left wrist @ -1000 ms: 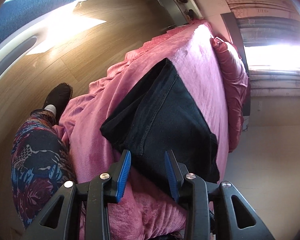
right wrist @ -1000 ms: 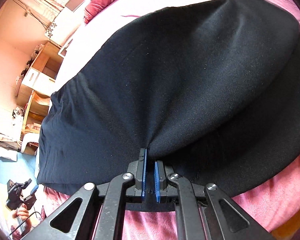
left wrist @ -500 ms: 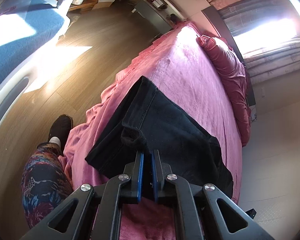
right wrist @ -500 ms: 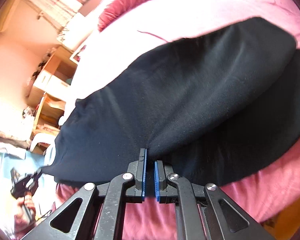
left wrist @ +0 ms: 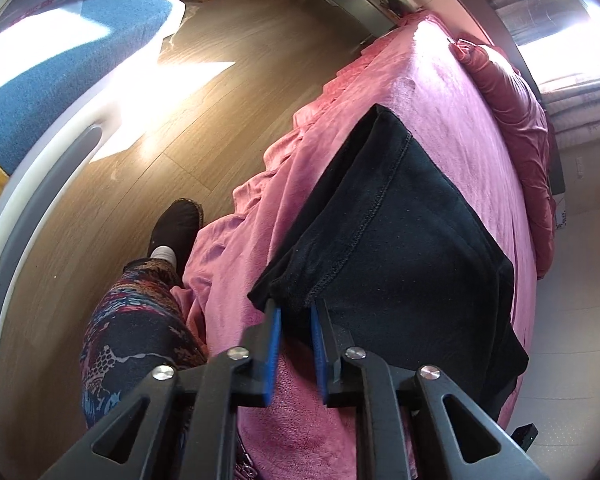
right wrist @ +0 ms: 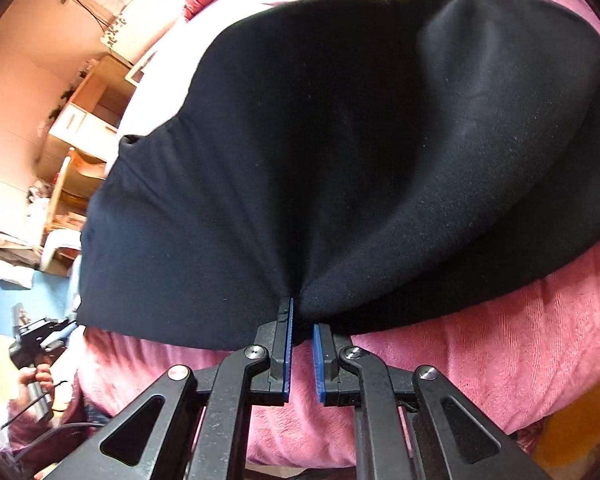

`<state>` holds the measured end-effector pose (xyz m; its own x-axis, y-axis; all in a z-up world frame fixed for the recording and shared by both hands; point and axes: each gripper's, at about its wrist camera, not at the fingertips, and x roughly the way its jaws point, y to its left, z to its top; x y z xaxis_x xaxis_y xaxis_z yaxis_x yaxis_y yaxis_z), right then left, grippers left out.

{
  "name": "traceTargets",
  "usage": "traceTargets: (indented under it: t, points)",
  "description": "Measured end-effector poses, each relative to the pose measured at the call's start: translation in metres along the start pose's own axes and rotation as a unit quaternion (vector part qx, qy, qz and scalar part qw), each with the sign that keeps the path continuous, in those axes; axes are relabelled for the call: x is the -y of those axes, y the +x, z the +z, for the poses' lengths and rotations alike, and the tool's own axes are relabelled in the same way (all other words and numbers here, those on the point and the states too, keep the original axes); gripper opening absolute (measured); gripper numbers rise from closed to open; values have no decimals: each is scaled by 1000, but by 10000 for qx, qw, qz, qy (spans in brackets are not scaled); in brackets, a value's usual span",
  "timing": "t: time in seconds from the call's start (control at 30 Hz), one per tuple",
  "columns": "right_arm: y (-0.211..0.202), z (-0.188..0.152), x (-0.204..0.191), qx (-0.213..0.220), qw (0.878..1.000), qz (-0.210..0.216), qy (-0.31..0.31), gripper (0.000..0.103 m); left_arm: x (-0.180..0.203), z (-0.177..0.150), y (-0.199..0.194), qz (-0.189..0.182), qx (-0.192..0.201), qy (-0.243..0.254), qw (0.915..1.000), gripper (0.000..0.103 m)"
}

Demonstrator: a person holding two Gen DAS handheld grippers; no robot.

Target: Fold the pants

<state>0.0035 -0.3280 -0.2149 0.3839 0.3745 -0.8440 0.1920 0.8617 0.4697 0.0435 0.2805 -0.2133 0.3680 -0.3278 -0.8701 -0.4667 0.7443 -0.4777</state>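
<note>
Lying on the pink bedspread (left wrist: 452, 92) near the bed's front edge, the black pants (left wrist: 412, 216) are already doubled over into a broad, layered rectangle, with a stitched seam running down the side nearest the floor.

Left gripper (left wrist: 294, 330): it sits at the near corner of the pants. Its blue pads stand a little apart, and the cloth edge meets their tips; bedspread shows in the gap lower down. Whether the pads have any fabric pinched cannot be told from this view. The placement at a corner suggests that corner is meant to be controlled so the layers stay square.

Right gripper (right wrist: 302, 322): the pads are narrowly spaced at the near hem of the pants (right wrist: 340, 140). Creases in the cloth fan outward from the tips, which points to fabric being caught there, though a visible gap between the pads lower down leaves the hold unconfirmed. In this view the top layer bulges upward, not flat.

Judgement: both grippers are stationed along the same near edge, one toward each end, so the edge can be carried evenly. A further fold or a smoothing pass appears to be the step in hand. The bulge in the top layer is the main risk; if left, the stack will likely set uneven.

The person's patterned leg (left wrist: 140, 332) stands close against the bed.
</note>
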Motion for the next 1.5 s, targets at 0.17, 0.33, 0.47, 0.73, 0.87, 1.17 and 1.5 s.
traceTargets:
  t: [0.17, 0.33, 0.47, 0.73, 0.87, 1.17, 1.5]
  points:
    - [-54, 7, 38, 635, 9967, 358, 351, 25, 15, 10, -36, 282, 842, 74, 9960, 26]
    - [-113, 28, 129, 1709, 9721, -45, 1609, 26, 62, 10, -48, -210, 1046, 774, 9913, 29]
    - [-122, 51, 191, 2084, 9456, -151, 2494, 23, 109, -9, -24, -344, 631, 1582, 9848, 29]
    - [-107, 112, 255, 2345, 9142, 173, 3301, 24, 158, -43, 18, -345, -82, 2037, 9784, 29]
    - [-97, 139, 259, 2276, 9136, -10, 3369, 20, 175, -56, 31, -291, -314, 2259, 9732, 29]
    - [-169, 140, 193, 2548, 9369, -965, 2191, 7, 200, -74, 53, -441, -726, 2787, 9566, 29]
    - [-188, 71, 252, 2006, 9201, -1358, 3077, 19, 212, -83, 68, -517, -969, 2983, 9481, 29]
